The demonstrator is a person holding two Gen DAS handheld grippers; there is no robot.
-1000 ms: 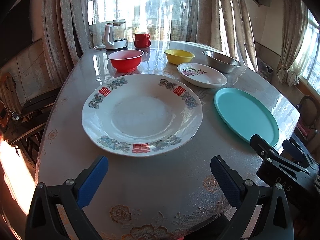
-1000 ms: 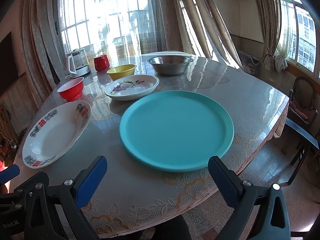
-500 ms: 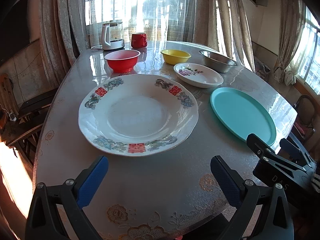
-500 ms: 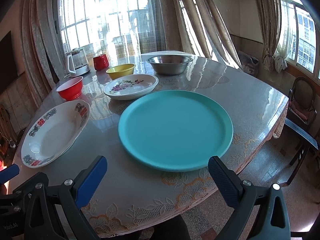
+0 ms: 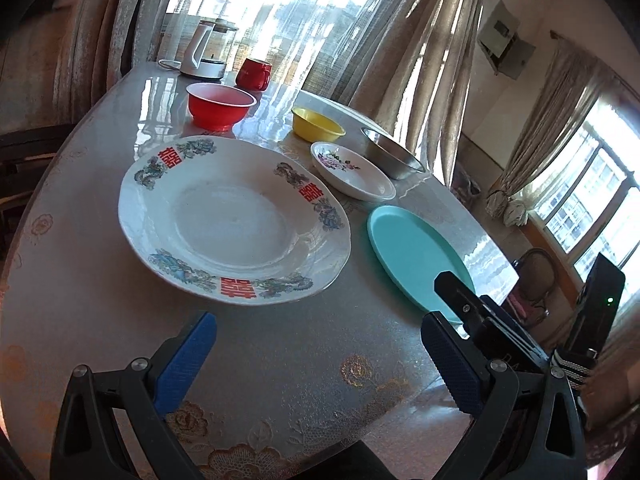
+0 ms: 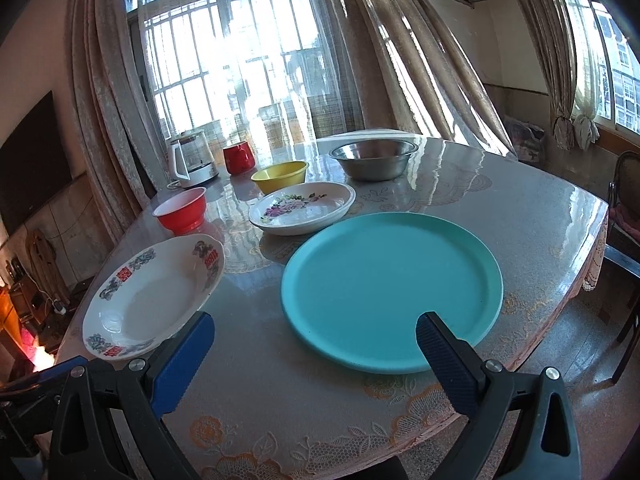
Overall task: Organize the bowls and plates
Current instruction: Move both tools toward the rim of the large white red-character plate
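A large white plate with red characters point(image 5: 234, 220) point(image 6: 154, 294) lies on the table just ahead of my left gripper point(image 5: 320, 354), which is open and empty. To its right a teal plate point(image 5: 416, 256) point(image 6: 392, 288) lies flat in front of my right gripper point(image 6: 314, 354), also open and empty. Farther back sit a small white floral dish point(image 5: 352, 170) point(image 6: 302, 208), a red bowl point(image 5: 220, 105) point(image 6: 182, 210), a yellow bowl point(image 5: 317, 124) point(image 6: 280, 176) and a steel bowl point(image 5: 394, 154) point(image 6: 374, 158).
A kettle point(image 5: 204, 50) point(image 6: 192, 160) and a red mug point(image 5: 253, 73) point(image 6: 239, 158) stand at the table's far edge by the curtained window. The round table point(image 5: 304, 380) has a lace-patterned cover. Chairs point(image 6: 624, 216) stand to the right.
The left wrist view has tilted and shifted, so the plates sit further left and lower in it. The right gripper has moved forward and nearer the teal plate. Both grippers stay open.
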